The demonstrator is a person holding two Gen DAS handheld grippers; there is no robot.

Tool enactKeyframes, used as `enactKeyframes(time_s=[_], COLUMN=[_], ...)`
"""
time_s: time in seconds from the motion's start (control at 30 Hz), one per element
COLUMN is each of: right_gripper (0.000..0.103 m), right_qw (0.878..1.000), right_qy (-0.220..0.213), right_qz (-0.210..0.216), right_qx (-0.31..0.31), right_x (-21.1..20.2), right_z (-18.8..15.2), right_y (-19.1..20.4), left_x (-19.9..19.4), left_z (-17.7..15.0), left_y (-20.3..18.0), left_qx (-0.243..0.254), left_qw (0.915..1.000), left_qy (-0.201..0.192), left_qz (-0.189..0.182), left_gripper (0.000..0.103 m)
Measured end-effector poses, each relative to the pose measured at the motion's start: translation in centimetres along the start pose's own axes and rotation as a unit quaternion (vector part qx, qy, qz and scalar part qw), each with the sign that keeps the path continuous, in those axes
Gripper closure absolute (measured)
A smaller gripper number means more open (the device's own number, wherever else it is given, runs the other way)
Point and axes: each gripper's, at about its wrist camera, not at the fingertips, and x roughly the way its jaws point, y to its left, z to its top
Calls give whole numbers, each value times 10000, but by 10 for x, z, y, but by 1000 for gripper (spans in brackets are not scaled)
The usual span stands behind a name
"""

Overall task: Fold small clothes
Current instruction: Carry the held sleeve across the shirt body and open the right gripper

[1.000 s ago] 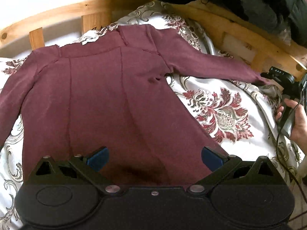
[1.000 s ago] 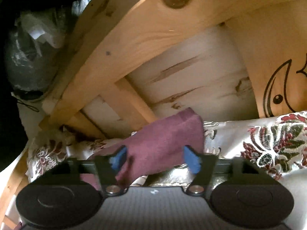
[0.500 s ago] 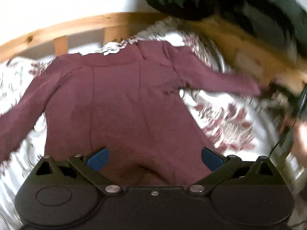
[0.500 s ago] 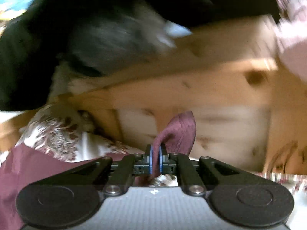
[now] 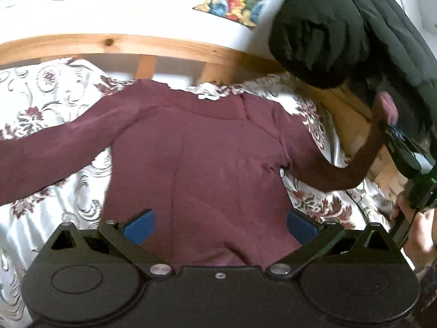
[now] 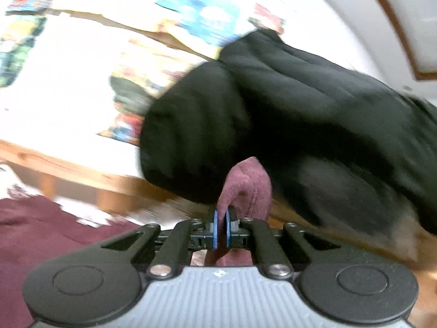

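A maroon long-sleeved top (image 5: 207, 158) lies spread on a floral bedspread (image 5: 46, 101), collar towards the wooden rail. My left gripper (image 5: 220, 225) is open, its blue pads above the top's lower hem. My right gripper (image 6: 221, 228) is shut on the cuff (image 6: 245, 186) of the top's right sleeve and holds it lifted. In the left wrist view that sleeve (image 5: 341, 172) rises off the bed to the right gripper (image 5: 396, 142) at the right edge. The left sleeve (image 5: 52, 147) lies stretched out to the left.
A wooden bed rail (image 5: 136, 45) runs along the far side. A black padded jacket (image 5: 341, 27) hangs over the rail at upper right, close behind the lifted cuff (image 6: 300, 114). Colourful posters (image 5: 235, 2) hang on the white wall.
My right gripper shut on the sleeve cuff and lifted it up off the bed, swinging left. The left gripper stayed open over the hem, its view shifting right.
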Motion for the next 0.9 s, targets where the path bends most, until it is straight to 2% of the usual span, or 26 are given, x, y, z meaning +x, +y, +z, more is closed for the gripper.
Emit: enactKeyframes(time_s=[0.17,0.27,0.37,0.53,0.63,0.7,0.73,0.8,0.87,0.9], right_gripper=[96,96,96,96,96,91,80,36,19,15], right_qw=[9939,9829,9709,9486,9341,9265,9212,9118,9046,9020], right_qy=[-287,-236,-108,133,308,479,636,875,1088,1213], right_qz=[973,1719,2282,2963,3277,3441,3567,3817,3984,4027], right_qx=[-431,-609,-717,-1104,-1383,-1447,-1419,-1237,-1057,-979], right_x=[-5,-13,-19,-39,-49,-52,-54,-57,-62,-64], right_z=[19,16,6,-20,-37,-45,-48,-47,-46,-46], right_y=[69,108,139,176,192,194,191,183,167,159], left_x=[-16,-24,-31,-38,-36,-32,-31,-29,-27,-26], left_z=[0,1,3,6,5,5,5,4,3,3], left_y=[12,19,26,33,34,33,33,31,29,28], left_qx=[-123,-238,-385,-513,-546,-555,-543,-485,-434,-428], left_qw=[9995,9985,9967,9935,9936,9942,9944,9947,9946,9944], left_qy=[-294,-468,-678,-940,-900,-812,-788,-761,-771,-766], left_qz=[66,148,231,379,420,437,447,483,552,598], left_gripper=[1,1,1,1,1,1,1,1,1,1])
